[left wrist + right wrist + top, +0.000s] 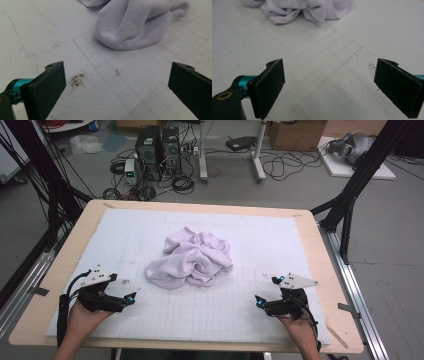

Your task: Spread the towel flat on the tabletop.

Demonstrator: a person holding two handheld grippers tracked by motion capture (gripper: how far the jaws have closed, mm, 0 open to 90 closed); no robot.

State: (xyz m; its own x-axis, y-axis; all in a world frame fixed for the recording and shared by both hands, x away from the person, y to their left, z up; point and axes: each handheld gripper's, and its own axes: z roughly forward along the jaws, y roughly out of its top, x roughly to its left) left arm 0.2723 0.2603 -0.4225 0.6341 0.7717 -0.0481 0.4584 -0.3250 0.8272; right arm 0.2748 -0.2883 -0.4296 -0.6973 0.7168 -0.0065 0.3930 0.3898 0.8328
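Cloth: crumpled lilac towel [192,258], bunched at centre of white gridded mat [280,232], untouched.
Left gripper [131,298]: resting near mat's front-left corner, jaws spread wide, nothing between them; dark smudge [77,80] on mat just ahead.
Right gripper [259,301]: resting near front-right, jaws spread wide, empty.
Bearing from left gripper: towel at about 1 o'clock, hemmed lobe [130,27] nearest.
Bearing from right gripper: towel at about 11 o'clock, folded hem edges [317,15] facing it.
Long axis: heap running roughly 8 to 2 o'clock across mat.
Nearer hand: probably left, towel's low front corner lying toward that side.
Judged step: reach not yet begun.
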